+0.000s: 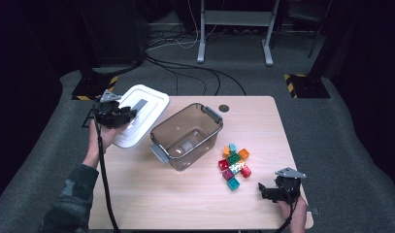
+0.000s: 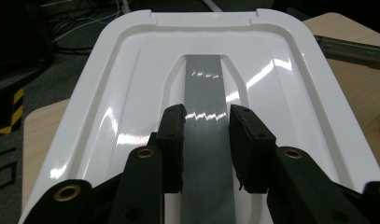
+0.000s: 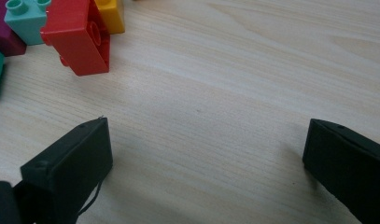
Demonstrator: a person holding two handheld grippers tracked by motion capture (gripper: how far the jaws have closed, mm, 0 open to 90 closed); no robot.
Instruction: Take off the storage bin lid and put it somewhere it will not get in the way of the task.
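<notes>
Wooden table: left gripper (image 2: pixel 206 135) clamped on grey handle strip (image 2: pixel 204 88) of white lid (image 1: pixel 138 114), light, stiff, glossy-slick, so grip the strip; right gripper (image 3: pixel 206 154) jaws apart, idle

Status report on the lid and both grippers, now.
Left gripper shut on white lid's grey handle. Right gripper open, idle beside bricks. Bin uncovered, nothing blocking.

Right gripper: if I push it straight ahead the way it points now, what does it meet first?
Probably bare table for a stretch; the open right gripper aims just right of the red block, which sits up-left with the other blocks. Depth is unclear.
</notes>
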